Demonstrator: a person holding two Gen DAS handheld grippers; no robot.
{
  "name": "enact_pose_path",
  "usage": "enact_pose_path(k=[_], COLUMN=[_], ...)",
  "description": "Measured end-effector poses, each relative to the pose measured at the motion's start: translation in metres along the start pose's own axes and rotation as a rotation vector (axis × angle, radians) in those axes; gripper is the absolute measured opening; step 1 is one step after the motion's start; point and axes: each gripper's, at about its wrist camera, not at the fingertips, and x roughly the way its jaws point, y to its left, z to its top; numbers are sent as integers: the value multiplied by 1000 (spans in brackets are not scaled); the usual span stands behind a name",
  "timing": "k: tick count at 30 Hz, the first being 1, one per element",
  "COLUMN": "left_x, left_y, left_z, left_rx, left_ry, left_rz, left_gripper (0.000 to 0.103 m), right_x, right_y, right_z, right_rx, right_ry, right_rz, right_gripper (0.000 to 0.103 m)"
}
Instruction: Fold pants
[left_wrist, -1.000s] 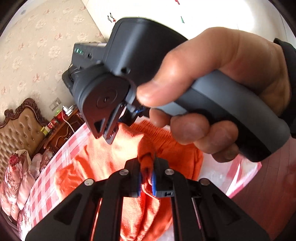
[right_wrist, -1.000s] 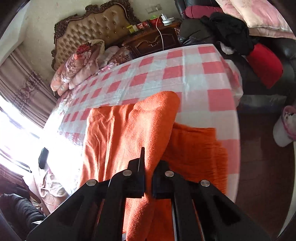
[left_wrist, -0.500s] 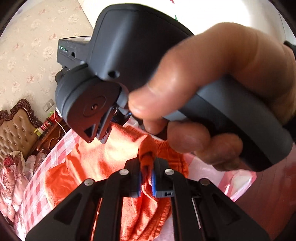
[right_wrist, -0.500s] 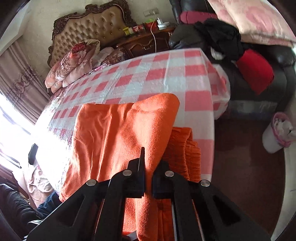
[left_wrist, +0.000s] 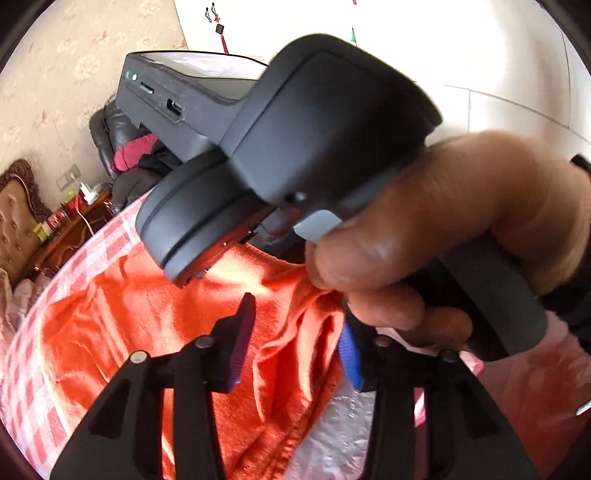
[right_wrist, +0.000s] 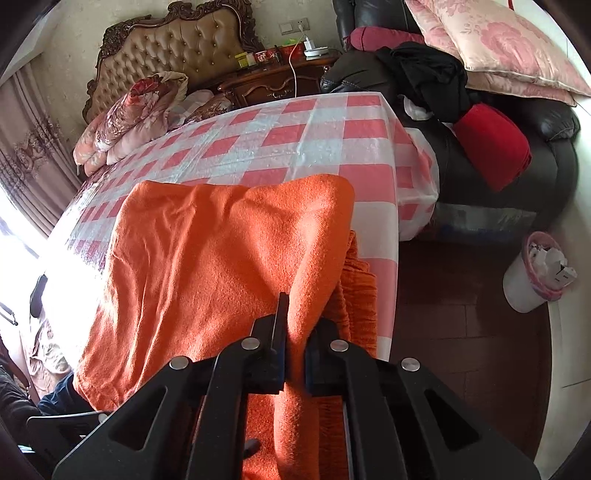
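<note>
The orange pants (right_wrist: 221, 251) lie folded over on the red-and-white checked table (right_wrist: 332, 122), near its right edge. My right gripper (right_wrist: 295, 347) is shut on a fold of the pants, which runs up between its pads. My left gripper (left_wrist: 297, 314) hangs just above the cloth with its jaws opening. A ridge of the orange pants (left_wrist: 306, 332) stands between its pads, which are apart and not pressing on it. In the left wrist view a person's hand (left_wrist: 461, 229) holding the other gripper's grey housing (left_wrist: 314, 147) hides the upper half.
A dark sofa (right_wrist: 480, 155) with pink pillows, a red cushion (right_wrist: 491, 144) and black clothes stands right of the table. A white bin (right_wrist: 535, 273) stands on the wooden floor. Rolled bedding (right_wrist: 129, 118), a headboard and a nightstand are at the far end.
My left gripper's jaws have spread apart and let go of the fold they pinched. Both hands have come lower toward the table, and the pants now lie flatter. The right gripper stays shut.
</note>
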Motion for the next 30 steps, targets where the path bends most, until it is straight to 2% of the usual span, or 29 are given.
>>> enact_pose_path(k=[3, 5, 7, 9, 11, 12, 13, 14, 15, 16, 17, 20, 22, 27, 30], left_x=[-7, -27, -56, -79, -82, -78, -76, -73, -71, -72, -75, -90, -99, -122, -130], left_y=[7, 18, 41, 70, 105, 123, 134, 147, 161, 154, 155, 163, 165, 169, 184], left_z=[-5, -10, -20, -32, -52, -64, -77, -88, -100, -114, -125, -150, -159, -166, -166], left_rx=[-3, -37, -86, -170, -255, -287, -313, -343, -364, -358, -338, -312, -302, -364, -513], left_ry=[5, -2, -56, -73, 6, 57, 102, 139, 171, 216, 215, 190, 181, 159, 153], left_rz=[-53, -104, -92, -49, -30, -40, -38, -34, -38, -56, -60, -20, 10, -9, -92], left_gripper=[49, 50, 56, 56, 49, 33, 25, 24, 24, 24, 24, 38, 54, 55, 55], right_x=[-1, -5, -15, -26, -31, -30, -29, -27, -26, -26, -27, -29, -32, -39, -44], right_y=[1, 3, 9, 17, 19, 18, 18, 15, 12, 8, 3, -5, -5, 3, 9], right_z=[-1, -1, -3, -8, -14, -16, -21, -24, -28, -32, -36, -43, -47, -59, -66], right_rx=[-2, -10, -37, -58, -51, -42, -38, -37, -26, -4, 26, 81, 106, 137, 153], right_ry=[-3, -8, -35, -72, -78, -71, -59, -48, -36, -34, -35, -30, -32, -58, -67], right_rz=[-11, -40, -141, -251, -304, -341, -391, -407, -409, -395, -369, -316, -306, -321, -341], right_gripper=[6, 11, 25, 26, 31, 38, 39, 39, 38, 38, 38, 38, 38, 38, 38])
